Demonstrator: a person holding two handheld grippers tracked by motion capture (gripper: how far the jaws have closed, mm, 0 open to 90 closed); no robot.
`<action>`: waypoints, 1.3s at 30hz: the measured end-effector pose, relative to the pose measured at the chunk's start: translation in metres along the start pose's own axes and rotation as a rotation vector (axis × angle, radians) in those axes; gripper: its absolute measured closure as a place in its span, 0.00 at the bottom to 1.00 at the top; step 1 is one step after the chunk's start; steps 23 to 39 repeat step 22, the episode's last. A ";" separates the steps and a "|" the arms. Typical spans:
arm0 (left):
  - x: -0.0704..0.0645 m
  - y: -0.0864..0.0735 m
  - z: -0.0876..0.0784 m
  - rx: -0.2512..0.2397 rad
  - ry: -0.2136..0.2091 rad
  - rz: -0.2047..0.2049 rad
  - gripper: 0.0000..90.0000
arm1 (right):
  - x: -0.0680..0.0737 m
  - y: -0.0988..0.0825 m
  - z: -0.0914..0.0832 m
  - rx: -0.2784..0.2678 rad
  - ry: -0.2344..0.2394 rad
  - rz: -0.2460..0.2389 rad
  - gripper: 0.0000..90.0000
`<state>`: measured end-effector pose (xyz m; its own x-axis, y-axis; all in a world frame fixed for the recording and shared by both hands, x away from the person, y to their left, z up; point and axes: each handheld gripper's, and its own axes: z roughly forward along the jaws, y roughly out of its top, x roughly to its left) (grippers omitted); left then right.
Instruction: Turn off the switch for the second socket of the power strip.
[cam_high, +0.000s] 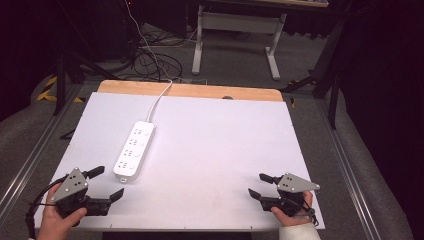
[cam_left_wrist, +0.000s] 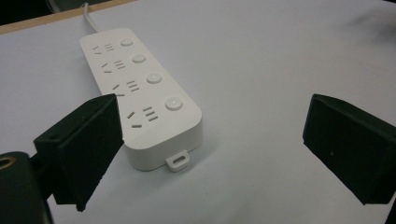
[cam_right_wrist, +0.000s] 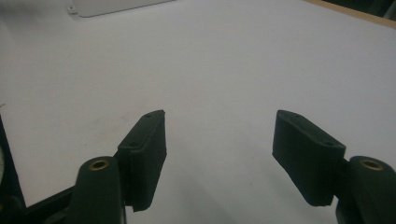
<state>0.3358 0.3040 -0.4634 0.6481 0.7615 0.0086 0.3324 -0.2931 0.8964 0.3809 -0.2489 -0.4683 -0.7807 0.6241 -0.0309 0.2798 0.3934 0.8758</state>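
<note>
Power strip (cam_high: 134, 150), white with four rows of sockets, lies flat on the white table (cam_high: 215, 150), left of the middle and angled so its far end points up toward the wooden back edge (cam_high: 190, 90). Its white cord (cam_high: 159, 100) runs off that far end and over the back of the table toward the floor.

From the high view, the left gripper (cam_high: 107, 184) sits at the near left corner in the person's left hand (cam_high: 57, 220), its jaws spread wide and holding nothing, pointing right toward the near end of the strip, close to it but apart from it. The right gripper (cam_high: 257, 184) sits at the near right corner in the right hand (cam_high: 290, 215), jaws also apart and empty, pointing left across the bare table, well away from the strip.

The left gripper view adds detail the high view cannot give: each socket row has a round button beside it, and a small hanging tab (cam_left_wrist: 178, 160) sticks out of the strip's near end. The strip (cam_left_wrist: 140, 93) lies nearer the jaw on that view's left, which overlaps its edge there, while the other jaw stands far off over bare table.

The right gripper view shows its own jaws parted over plain white surface, with just the strip's end (cam_right_wrist: 114, 5) at the top edge.
</note>
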 end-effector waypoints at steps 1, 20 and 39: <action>0.000 -0.001 0.000 0.007 0.001 0.014 0.06 | 0.000 0.000 0.000 0.000 -0.001 0.000 0.40; 0.000 -0.014 0.000 0.059 -0.017 -0.029 0.06 | 0.000 0.000 0.001 0.005 -0.003 -0.006 0.40; 0.000 -0.014 -0.001 0.055 -0.012 -0.036 0.06 | 0.000 0.000 0.001 0.006 -0.001 -0.006 0.40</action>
